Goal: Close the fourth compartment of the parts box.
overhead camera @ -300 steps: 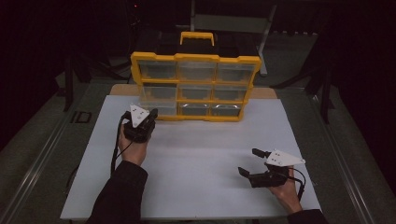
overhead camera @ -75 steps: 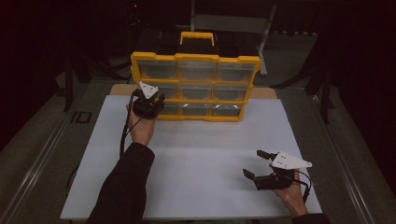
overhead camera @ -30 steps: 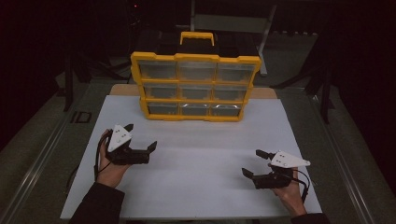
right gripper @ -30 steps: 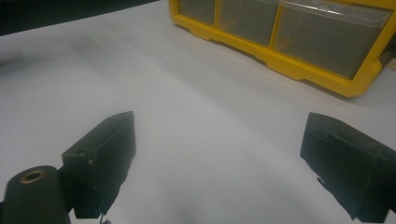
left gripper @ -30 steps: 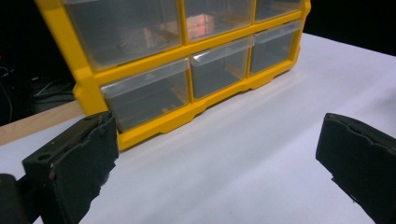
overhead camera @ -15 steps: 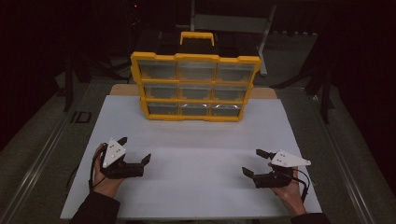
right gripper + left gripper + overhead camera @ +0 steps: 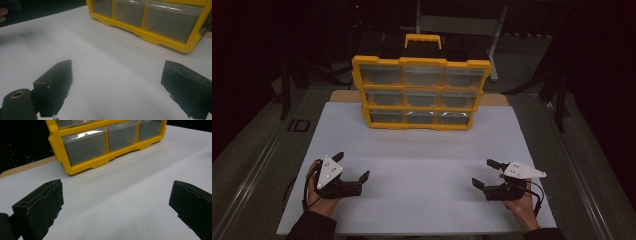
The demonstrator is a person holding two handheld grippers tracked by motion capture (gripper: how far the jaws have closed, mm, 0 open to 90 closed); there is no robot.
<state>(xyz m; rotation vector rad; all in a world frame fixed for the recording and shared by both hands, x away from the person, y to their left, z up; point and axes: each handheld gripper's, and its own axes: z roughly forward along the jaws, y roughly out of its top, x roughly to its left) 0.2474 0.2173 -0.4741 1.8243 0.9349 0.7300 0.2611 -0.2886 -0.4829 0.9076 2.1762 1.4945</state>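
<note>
— While we rest both hands low on the white table (image 7: pixel 422 150), where's the cabinet?

— The yellow drawer cabinet (image 7: pixel 421 92) stands upright at the far edge, well apart from us, handle up. We count nine clear drawers, three rows of three.

— And our tools?

— Two: left gripper (image 7: pixel 352 170) and right gripper (image 7: pixel 480 174), jaws spread wide, holding nothing, likely parked clear.
</note>
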